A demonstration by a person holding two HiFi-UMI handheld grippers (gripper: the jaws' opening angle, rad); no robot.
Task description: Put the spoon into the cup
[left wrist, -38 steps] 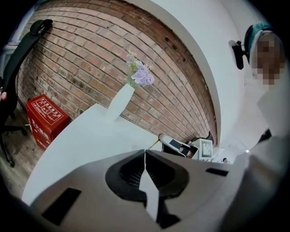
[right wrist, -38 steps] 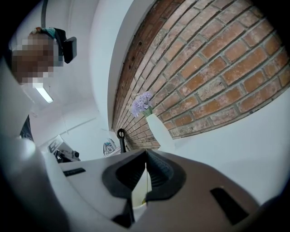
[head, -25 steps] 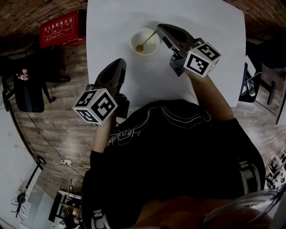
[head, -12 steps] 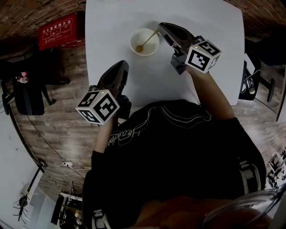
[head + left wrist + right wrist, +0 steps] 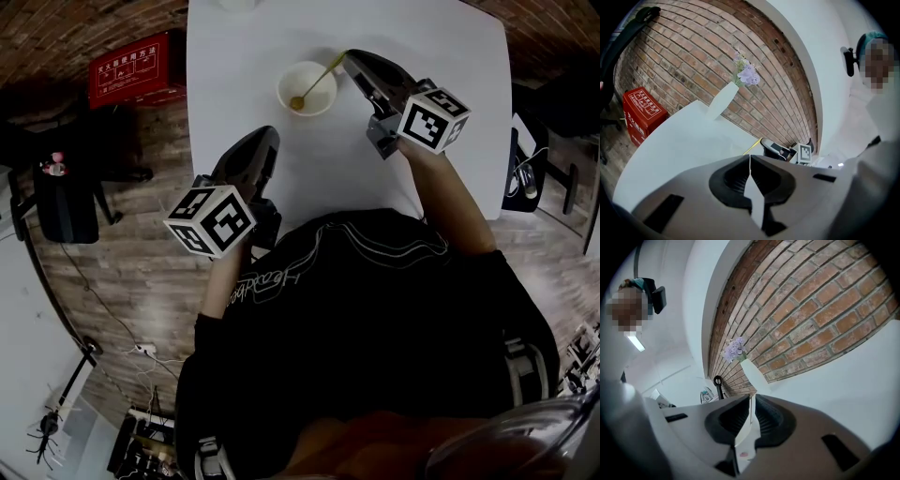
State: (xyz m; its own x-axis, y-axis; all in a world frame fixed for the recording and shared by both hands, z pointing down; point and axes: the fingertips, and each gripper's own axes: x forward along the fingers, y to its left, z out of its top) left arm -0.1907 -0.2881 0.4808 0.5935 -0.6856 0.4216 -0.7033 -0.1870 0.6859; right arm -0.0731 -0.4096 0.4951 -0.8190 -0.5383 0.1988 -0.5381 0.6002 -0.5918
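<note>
On the white table [image 5: 450,66] stands a white cup [image 5: 322,79] with the yellow spoon [image 5: 296,102] in it. Its bowl lies in the cup and its handle leans over the rim toward my right gripper [image 5: 349,57]. That gripper's tip is at the handle's end; its jaws are shut and the right gripper view shows nothing between them [image 5: 751,397]. My left gripper [image 5: 266,137] hovers over the table's near left part, shut and empty [image 5: 750,157]. The left gripper view shows the spoon handle [image 5: 752,147] beside the right gripper [image 5: 776,150]; the cup is hidden there.
A white vase [image 5: 723,98] with purple flowers [image 5: 746,74] stands at the table's far side by the brick wall, and shows as the vase [image 5: 754,373] in the right gripper view. A red box [image 5: 131,67] and a black chair [image 5: 56,197] are on the floor to the left.
Both grippers have drifted slightly to the right. The spoon stays in the cup in the same pose.
</note>
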